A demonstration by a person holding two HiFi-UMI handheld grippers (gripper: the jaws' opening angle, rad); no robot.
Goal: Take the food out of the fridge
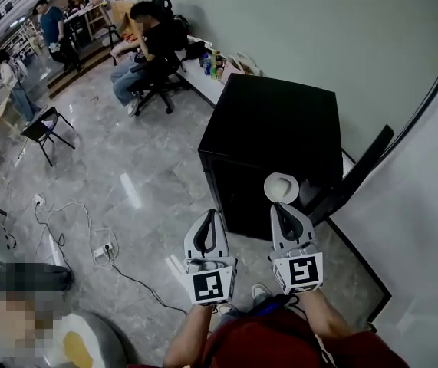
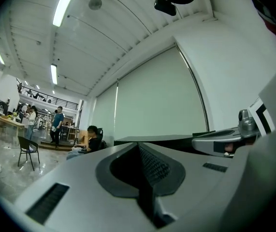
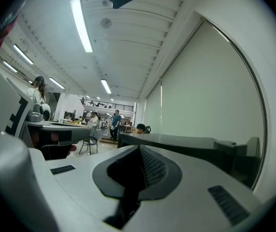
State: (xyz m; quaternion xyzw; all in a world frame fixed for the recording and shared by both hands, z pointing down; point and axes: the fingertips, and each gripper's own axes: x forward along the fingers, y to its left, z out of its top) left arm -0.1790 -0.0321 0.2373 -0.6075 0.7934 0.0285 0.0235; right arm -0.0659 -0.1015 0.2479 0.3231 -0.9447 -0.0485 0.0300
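Note:
A black fridge (image 1: 271, 136) stands against the wall, and its door (image 1: 357, 173) is swung open to the right. At its open front there is a white round thing (image 1: 282, 188), like a bowl; I cannot tell what it rests on. My right gripper (image 1: 284, 208) is just below it, jaws shut with nothing between them. My left gripper (image 1: 209, 218) is beside it at the fridge's front left corner, also shut and empty. The left gripper view shows the fridge's top (image 2: 167, 138) level with the jaws. The right gripper view shows that top (image 3: 176, 141) too.
A white panel (image 1: 426, 228) closes off the right side. Behind the fridge a low table (image 1: 203, 79) carries bottles, with a seated person (image 1: 146, 52) in an office chair. On the grey floor lie cables (image 1: 88, 240). A folding chair (image 1: 44, 129) is further left.

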